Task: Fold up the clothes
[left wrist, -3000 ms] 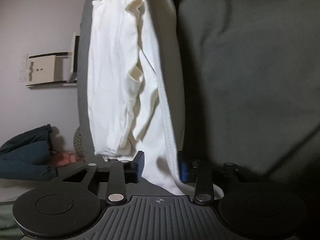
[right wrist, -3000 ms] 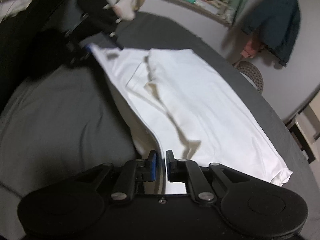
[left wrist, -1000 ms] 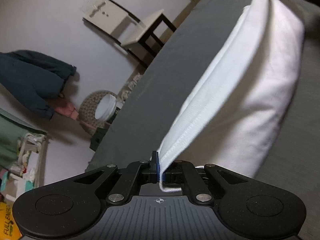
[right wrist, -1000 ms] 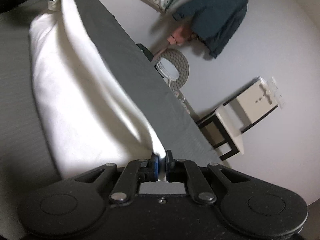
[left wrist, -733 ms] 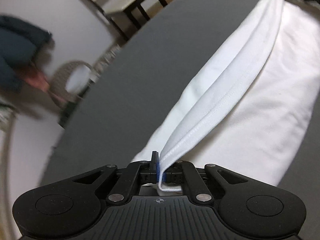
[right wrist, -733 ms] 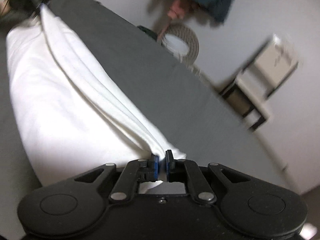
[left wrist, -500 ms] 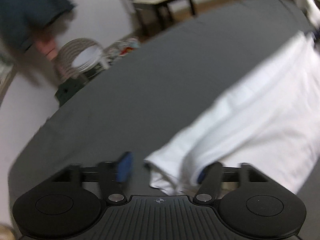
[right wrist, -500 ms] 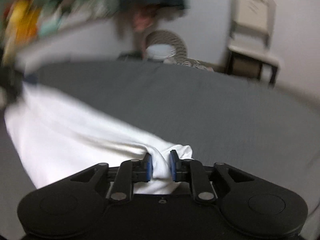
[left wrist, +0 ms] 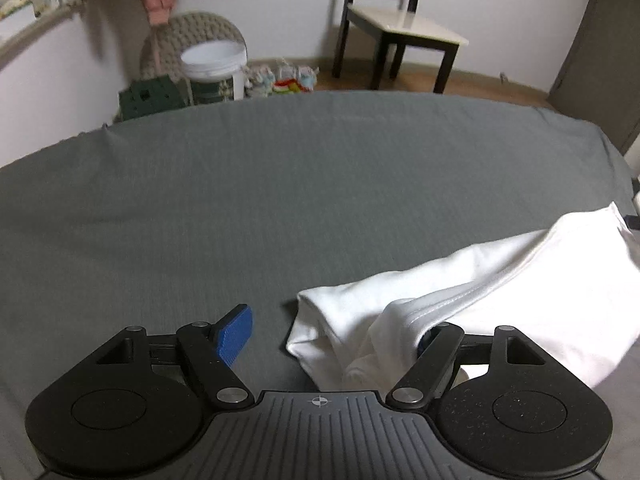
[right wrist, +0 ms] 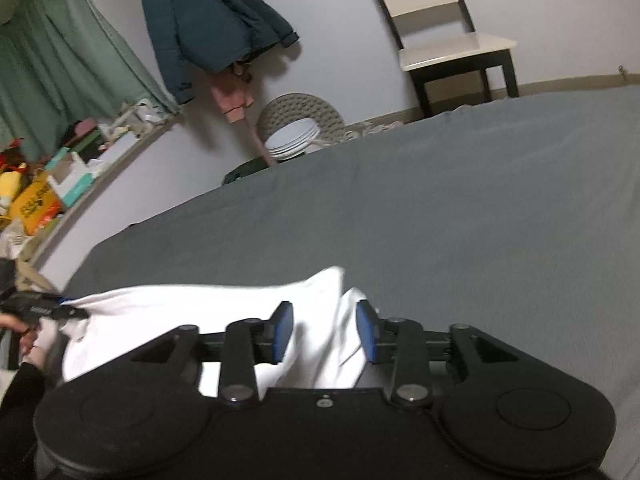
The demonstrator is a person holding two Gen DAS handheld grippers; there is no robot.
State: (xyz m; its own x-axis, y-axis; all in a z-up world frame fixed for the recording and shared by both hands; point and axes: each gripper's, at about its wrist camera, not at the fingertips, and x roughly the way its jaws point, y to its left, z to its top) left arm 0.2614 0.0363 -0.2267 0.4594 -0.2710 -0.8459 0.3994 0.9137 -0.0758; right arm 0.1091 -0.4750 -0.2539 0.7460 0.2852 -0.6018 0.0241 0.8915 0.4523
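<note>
We have the white shirt [left wrist: 500, 292] lying doubled lengthwise on the grey bed [left wrist: 280, 184], at four o'clock in the left view. Our left gripper [left wrist: 336, 330] and right gripper [right wrist: 324, 332] both stand spread, cloth slack between the jaws. We should back out low, without snagging the fold's edge.

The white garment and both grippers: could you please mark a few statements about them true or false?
1. The left gripper is open. True.
2. The right gripper is clamped shut on the white garment. False: its jaws stand apart, with cloth lying loose between them.
3. The white garment lies on the grey bed cover. True.
4. The chair has the garment draped over it. False: its seat is bare.
</note>
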